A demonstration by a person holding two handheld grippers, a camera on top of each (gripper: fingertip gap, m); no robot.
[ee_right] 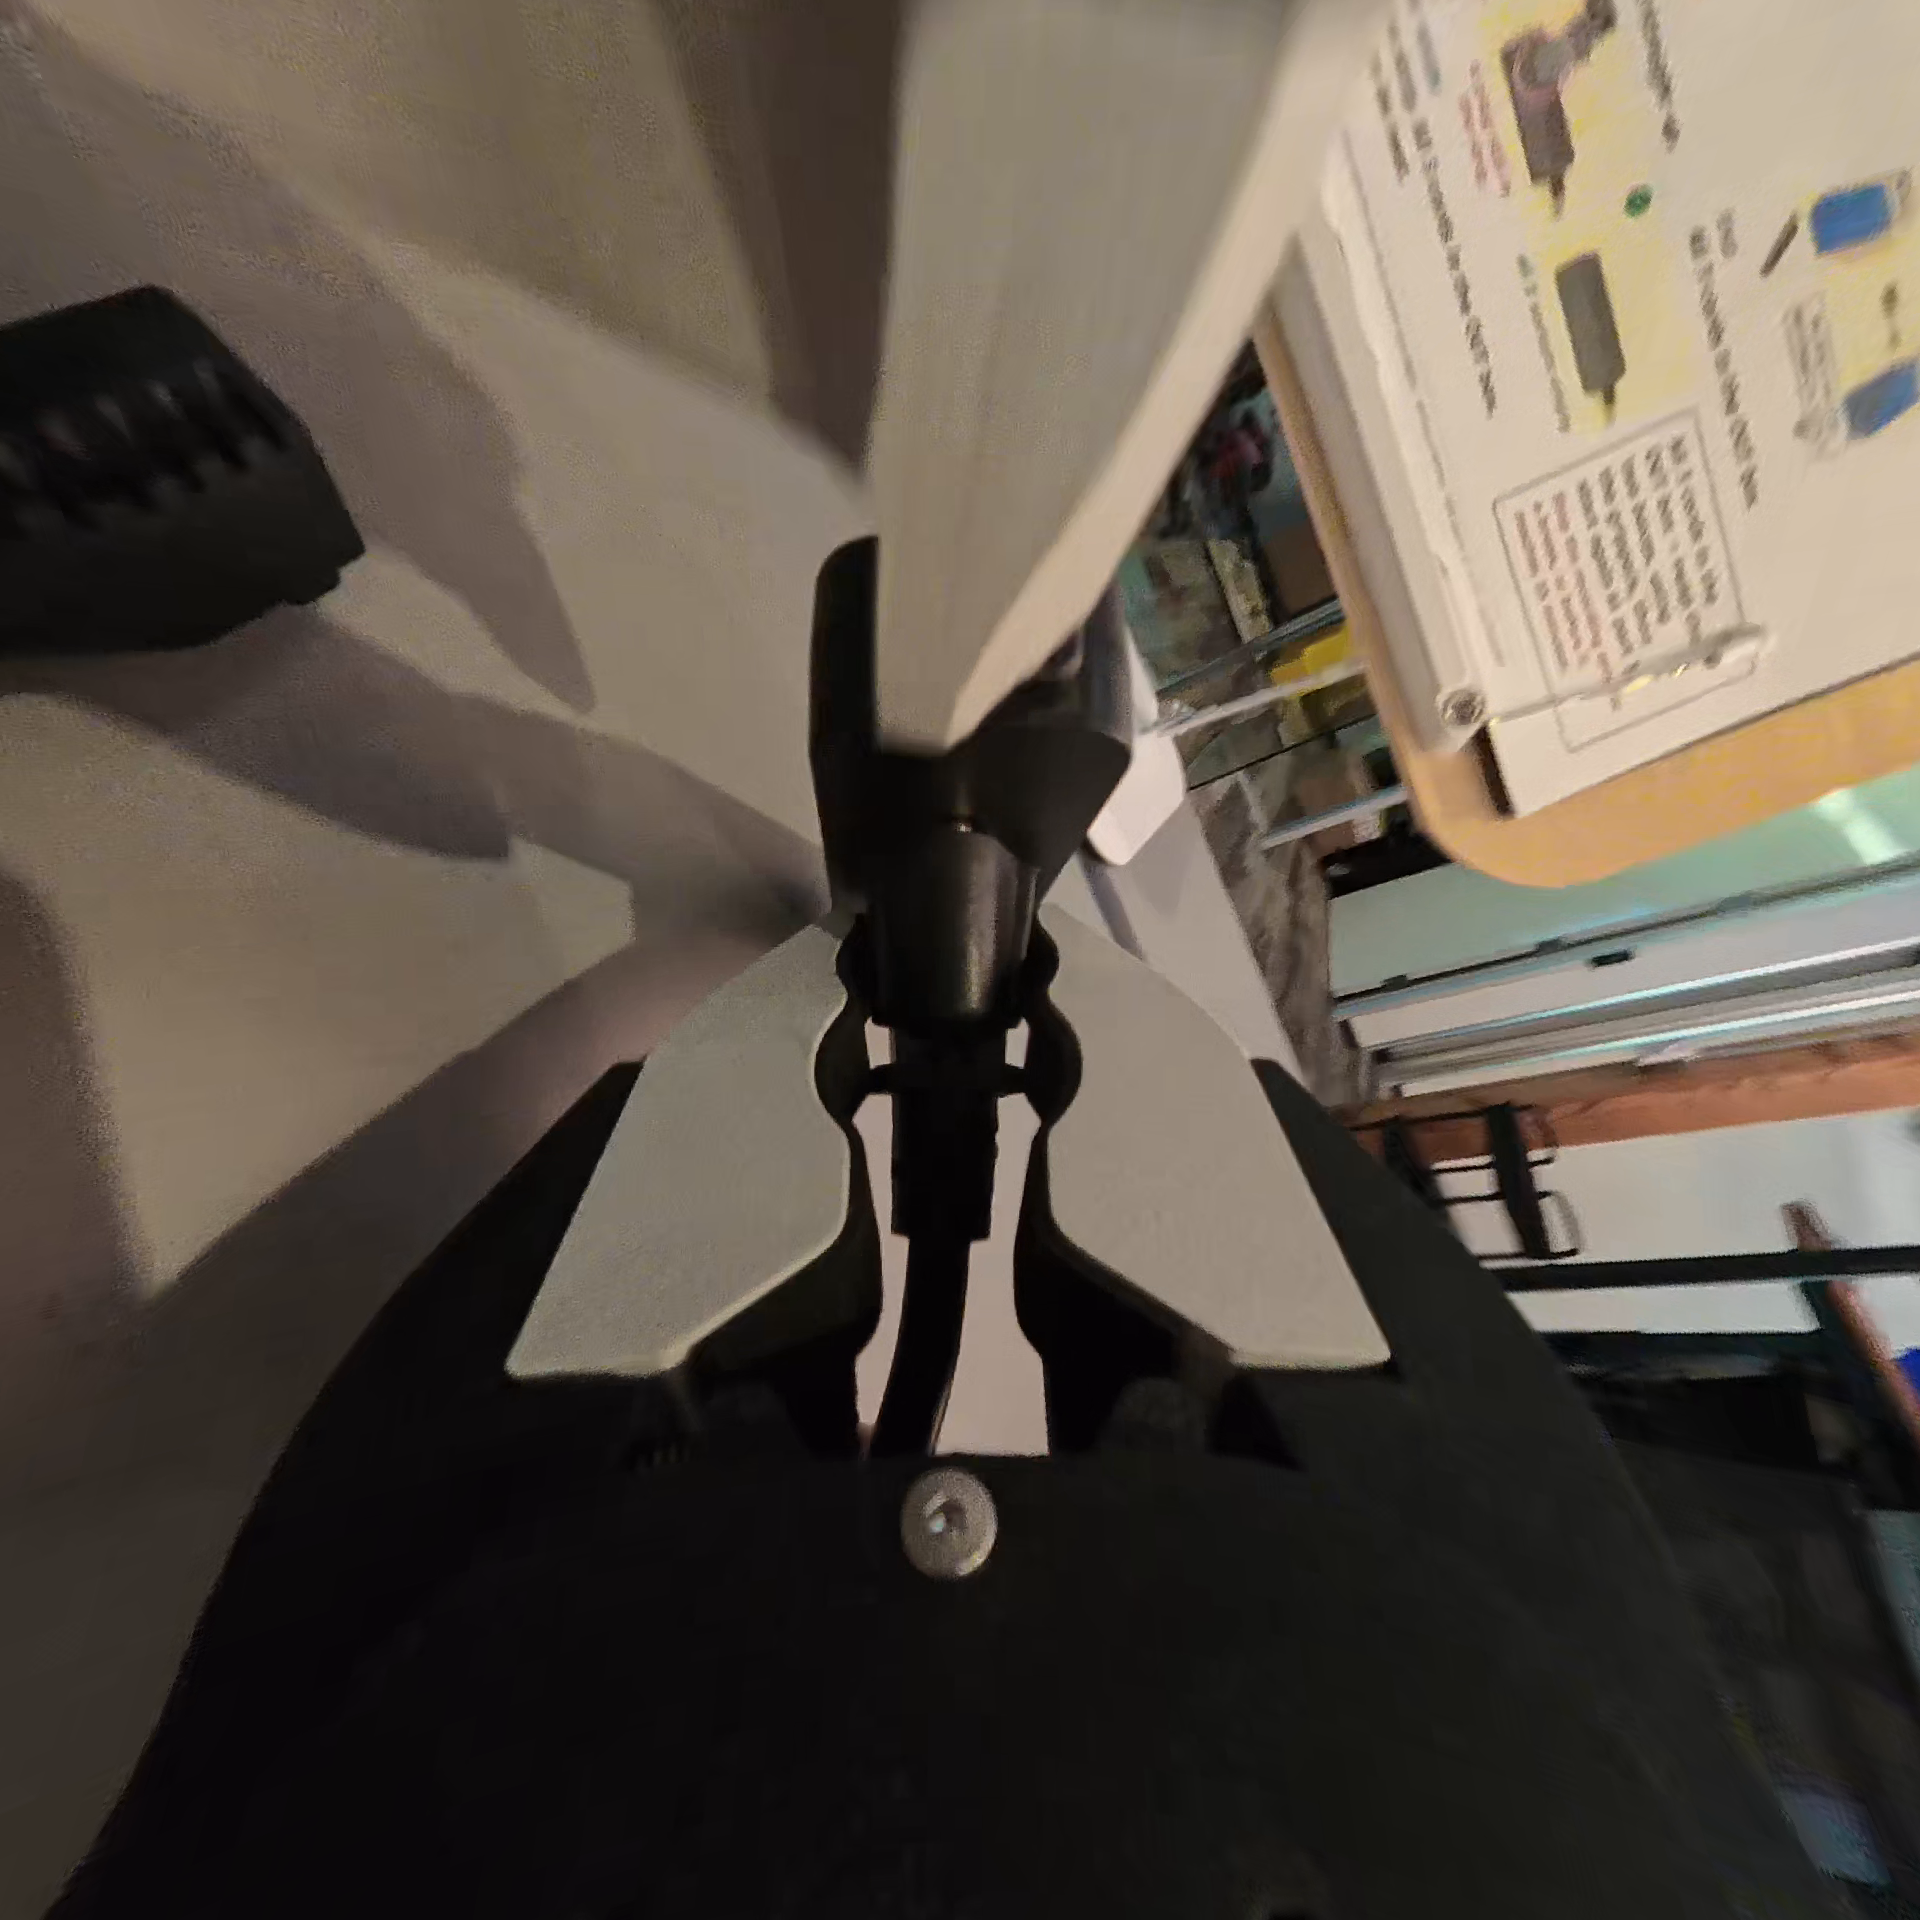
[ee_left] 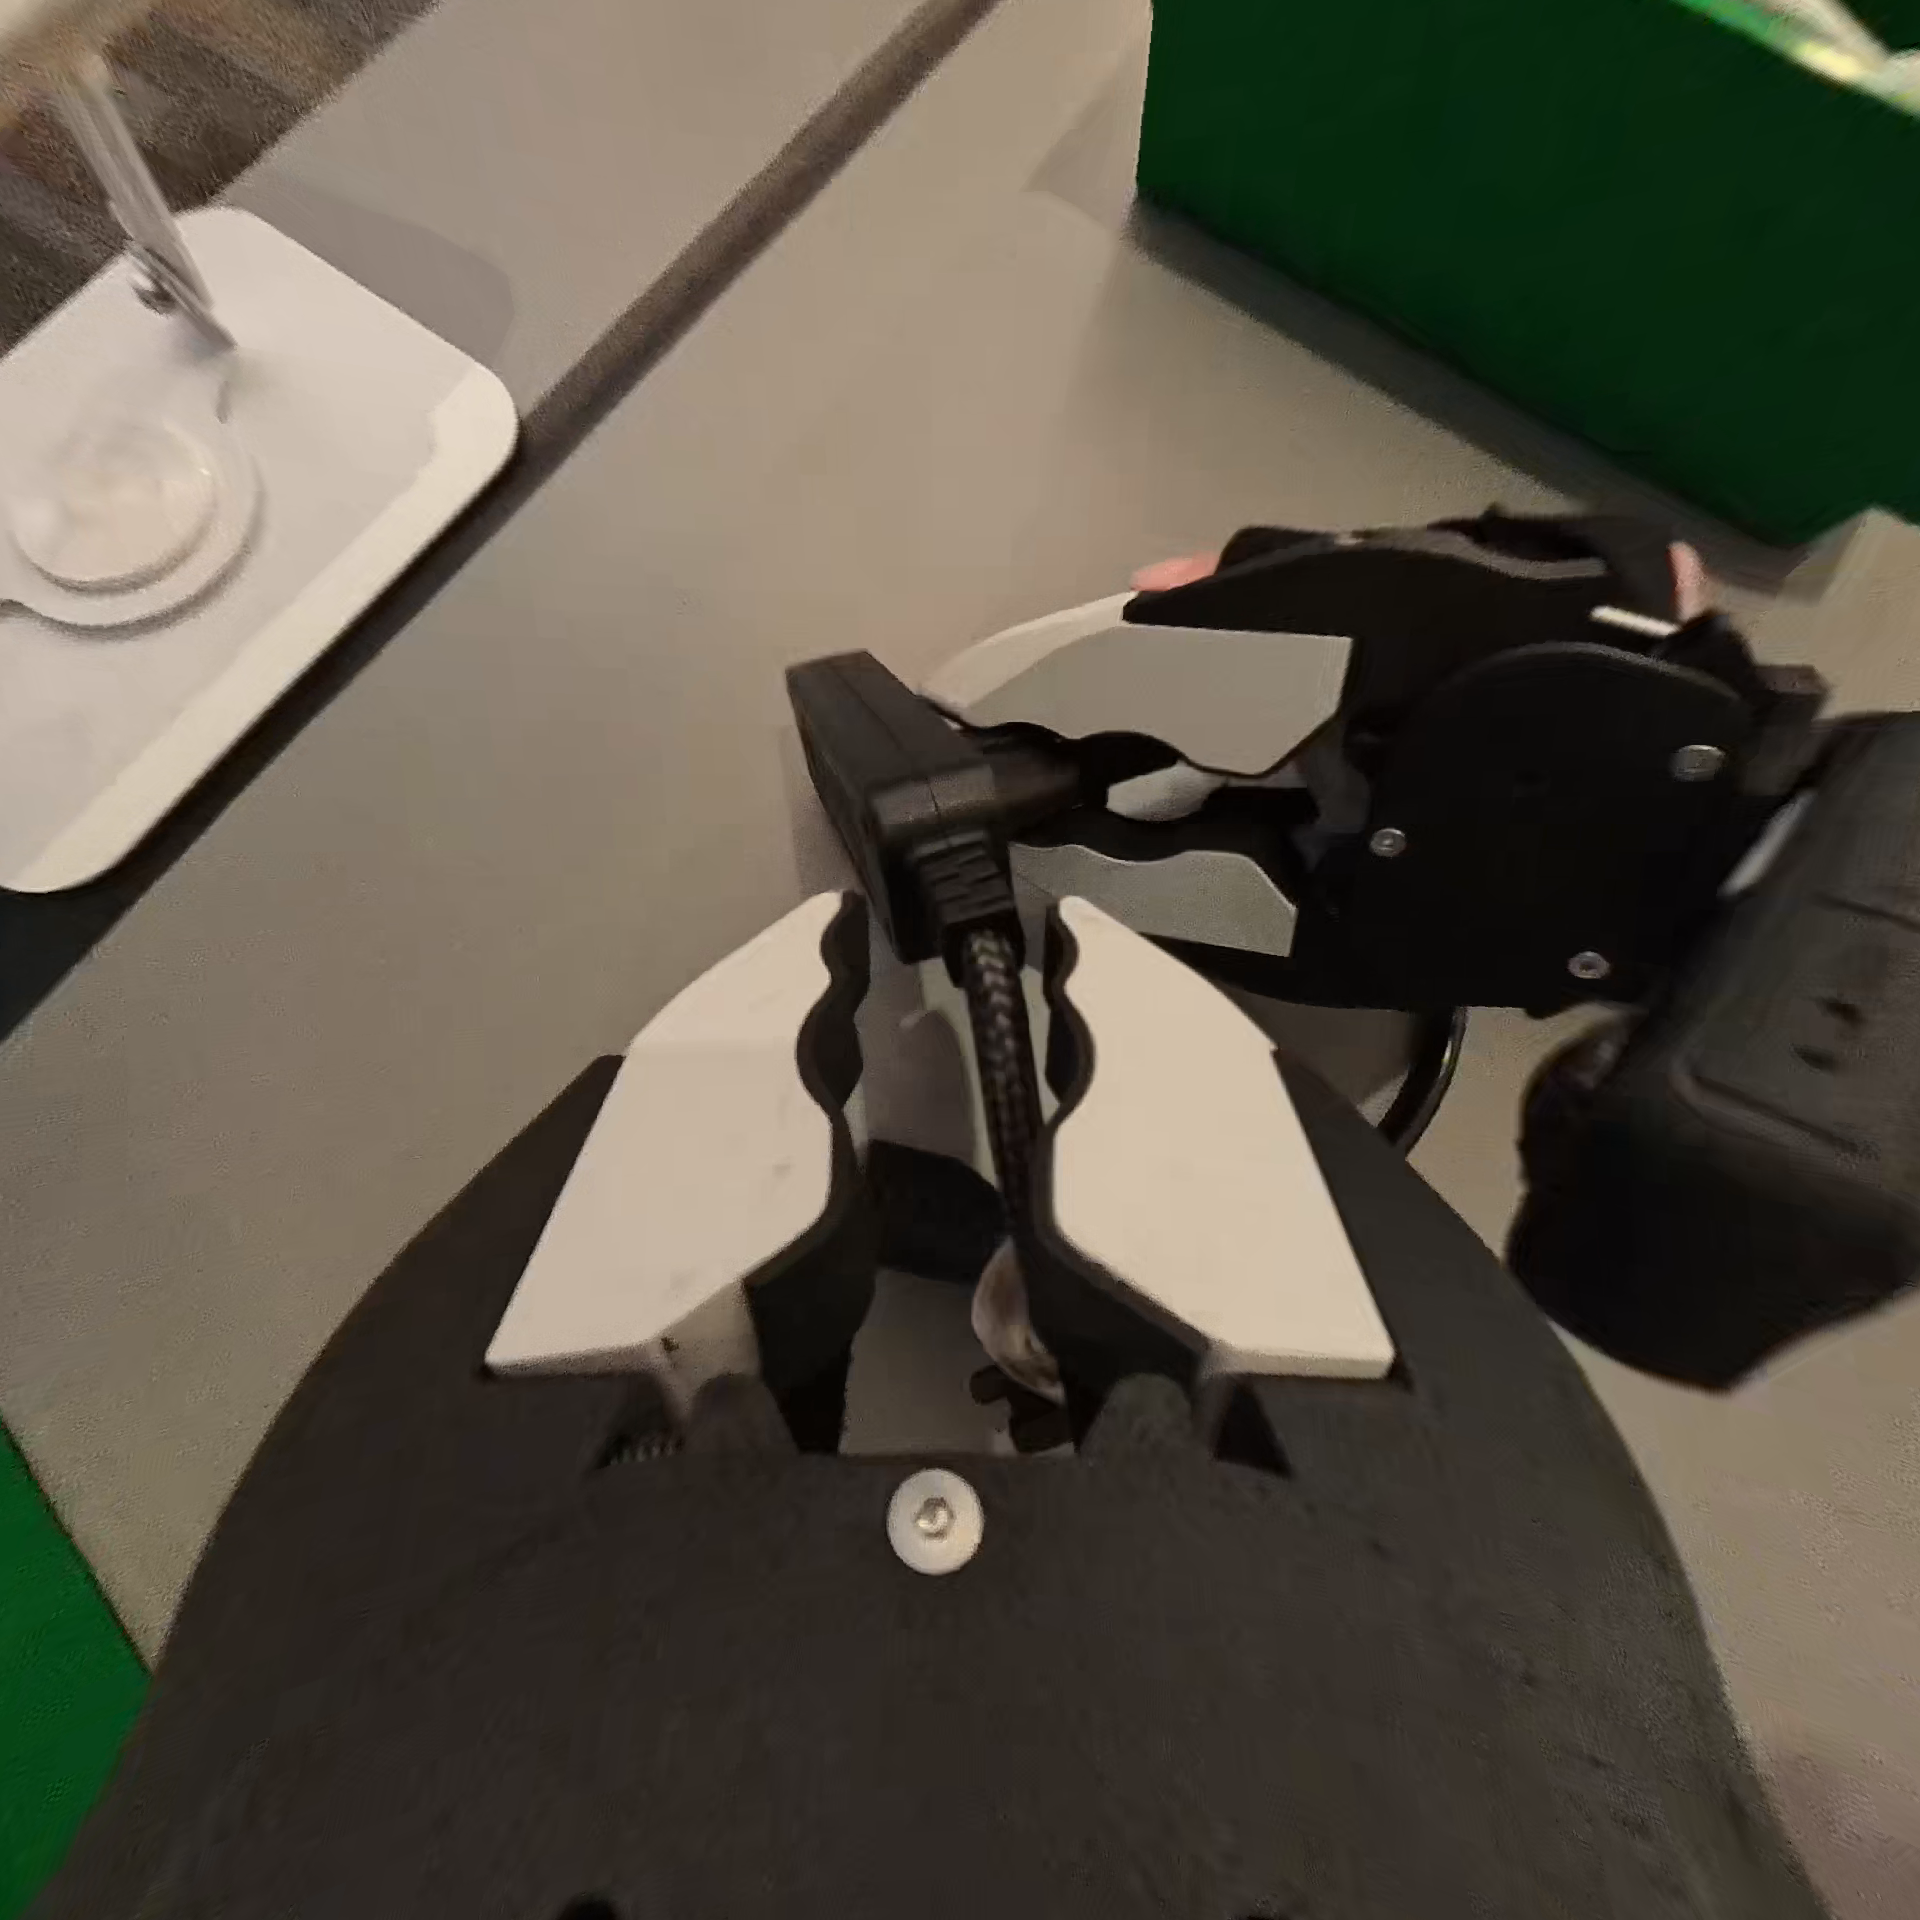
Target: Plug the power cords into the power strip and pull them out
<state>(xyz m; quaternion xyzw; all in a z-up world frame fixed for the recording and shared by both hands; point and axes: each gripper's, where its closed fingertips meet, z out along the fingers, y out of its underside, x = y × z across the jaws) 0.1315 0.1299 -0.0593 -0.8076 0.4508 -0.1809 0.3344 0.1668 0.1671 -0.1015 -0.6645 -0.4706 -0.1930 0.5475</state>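
Observation:
In the left wrist view a small black power strip block hangs just above the grey table. Its ribbed strain relief and braided black cord run down between my left gripper's white fingers. The jaws stand apart and do not clamp the cord. My right gripper comes in from the right, held by a gloved hand, and is shut on a black plug at the block's side. In the right wrist view the right gripper clamps that plug, whose cord runs back between the fingers. A blurred white wedge hides most of the block.
A white stand base with a round glass dish sits at the left. A green box stands at the back right. A dark seam crosses the table. The right wrist view shows a ribbed black part, a printed sheet and shelving. My right fingertips sit around 7 centimeters from my left ones.

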